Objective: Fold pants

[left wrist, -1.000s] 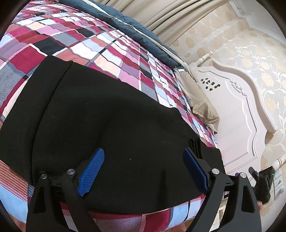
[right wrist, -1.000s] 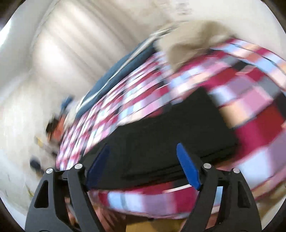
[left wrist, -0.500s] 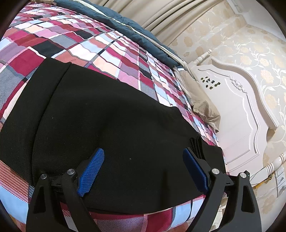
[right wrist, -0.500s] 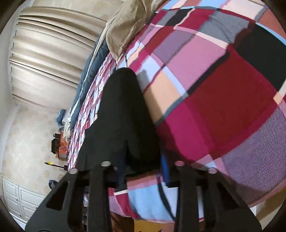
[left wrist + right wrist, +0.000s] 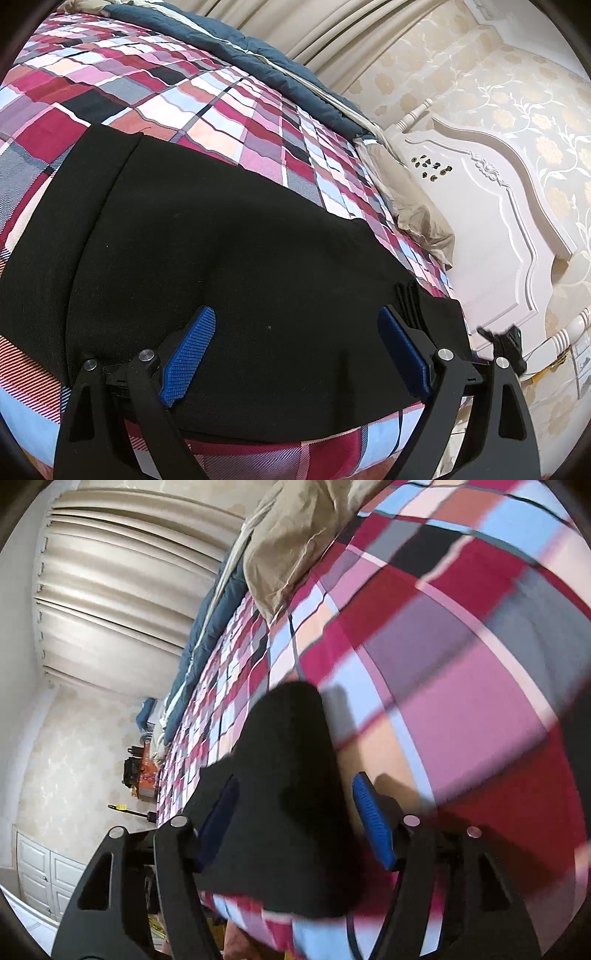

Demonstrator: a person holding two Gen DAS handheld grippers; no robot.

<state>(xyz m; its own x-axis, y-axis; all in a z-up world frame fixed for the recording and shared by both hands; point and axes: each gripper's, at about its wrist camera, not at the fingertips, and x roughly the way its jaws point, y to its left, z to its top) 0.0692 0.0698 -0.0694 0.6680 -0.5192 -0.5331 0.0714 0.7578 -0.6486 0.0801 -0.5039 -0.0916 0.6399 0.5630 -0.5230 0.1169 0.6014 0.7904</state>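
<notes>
Your right gripper [image 5: 295, 808] has just been opening its jaws: the blue pads stand either side of a raised end of the black fabric pants [image 5: 291, 775], clear of the cloth, so nothing is held. Your left gripper [image 5: 295, 332] is spread wide above the pants' near edge, gripping nothing either. The pants lie flat across the near side of the plaid bedspread [image 5: 229, 110], with a stack of folded layers showing just beside the left gripper's right finger.

Before you clench the right gripper, push deep enough to take every layer of that end, not just the top one; thin black cloth slips and hides its edges. Then lift only enough to clear the bedspread and carry the end over the pants in one pass, using the left gripper to pin the near edge so it does not drag. Steer away from the beige pillow [image 5: 295, 535] further up the bedspread.
</notes>
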